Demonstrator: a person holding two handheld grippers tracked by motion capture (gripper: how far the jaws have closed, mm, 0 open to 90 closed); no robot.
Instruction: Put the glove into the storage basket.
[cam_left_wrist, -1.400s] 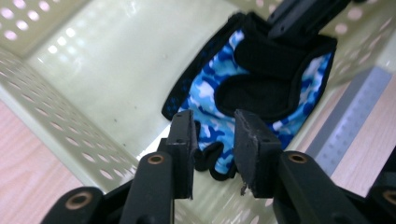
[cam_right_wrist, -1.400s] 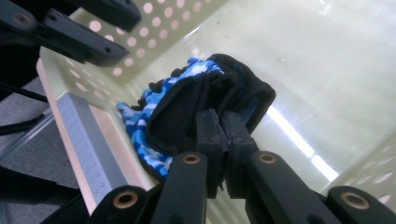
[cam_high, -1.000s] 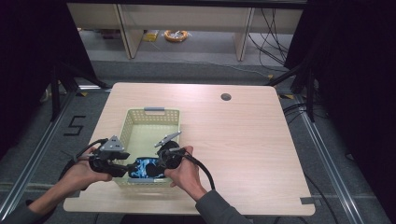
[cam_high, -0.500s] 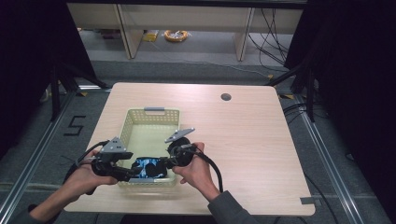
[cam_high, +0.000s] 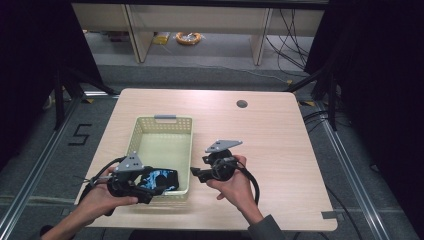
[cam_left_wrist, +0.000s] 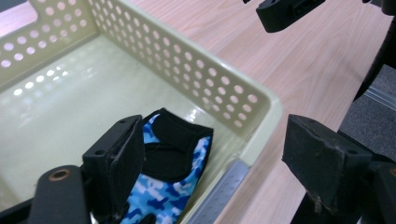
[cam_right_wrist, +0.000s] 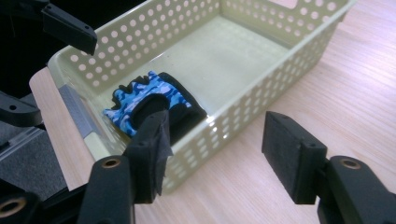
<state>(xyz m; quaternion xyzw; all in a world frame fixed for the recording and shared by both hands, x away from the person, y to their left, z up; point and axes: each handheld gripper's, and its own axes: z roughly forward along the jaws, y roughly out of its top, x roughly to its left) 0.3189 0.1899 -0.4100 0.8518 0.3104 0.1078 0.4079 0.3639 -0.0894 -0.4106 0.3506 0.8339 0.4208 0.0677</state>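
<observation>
Right gripper (cam_high: 196, 173) has drawn back from the basket (cam_high: 162, 125) onto the table (cam_high: 270, 150); both sets of jaws have just been opening, nothing between them. Left gripper (cam_high: 162, 189) open wide at the near rim. One glove (cam_right_wrist: 154, 100) in the basket's near end: judged soft, light, floppy; pinch the black cuff. One basket.

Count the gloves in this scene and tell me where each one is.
1. A blue camouflage glove lies inside the basket, at the end nearest the person, touching neither gripper. Nothing else in the basket; a second glove folded under it cannot be ruled out.
</observation>
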